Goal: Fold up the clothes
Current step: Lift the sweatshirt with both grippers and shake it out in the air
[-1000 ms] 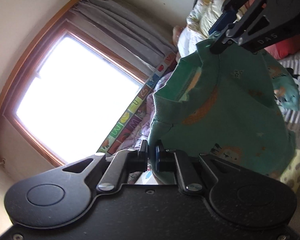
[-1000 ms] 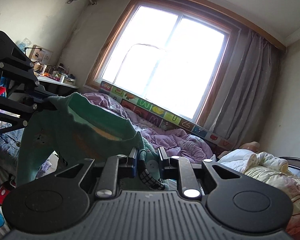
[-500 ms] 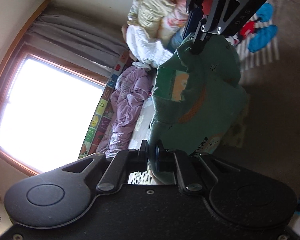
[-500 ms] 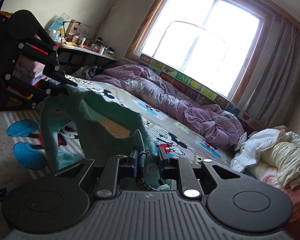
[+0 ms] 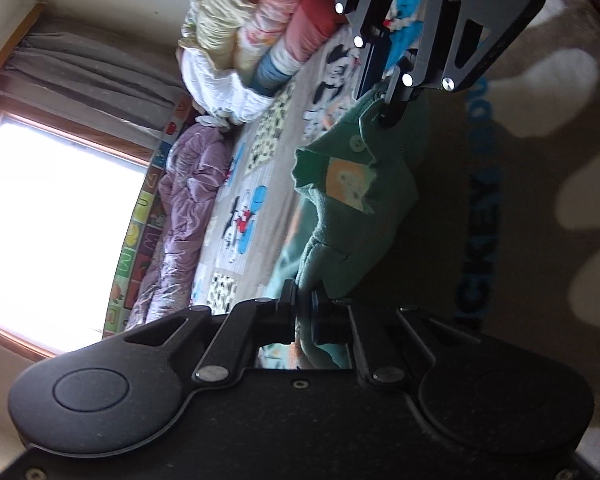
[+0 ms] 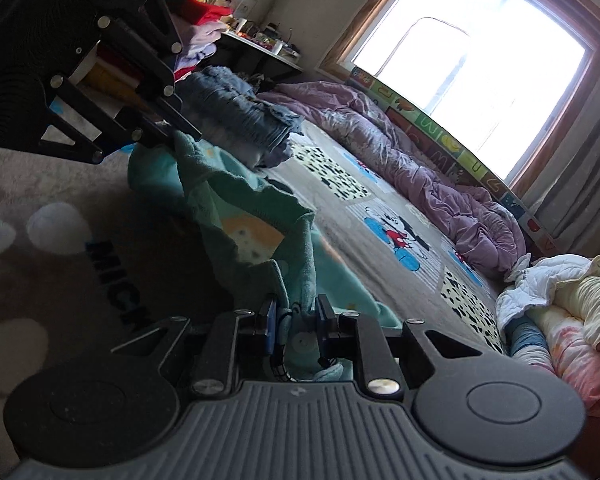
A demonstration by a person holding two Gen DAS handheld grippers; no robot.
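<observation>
Green cloth fills the middle of both wrist views: a child's green garment with an orange patch inside the neck and a small button, stretched between my two tongs. My left tongs are clenched on one edge of it at the bottom centre of the left view, with fabric pinched flat between the pads. My right tongs are grasping a thicker bunched bit of the same garment at the lower centre of the right view, so their jaws stand a little apart around the wad. Each view shows the other tongs in an upper corner with cloth trailing from the tips. I judge the two grips sit at opposite ends of the neck edge so that the garment hangs open and can be spread flat before any fold; it sags in the middle, and the lower part seems to reach the bed, though I cannot tell how much rests there. The bed carries a grey sheet printed with cartoon mice. A rumpled purple quilt lies beside the bright window, rolled bedding is piled at one end, and folded blue denim sits near a cluttered desk.
</observation>
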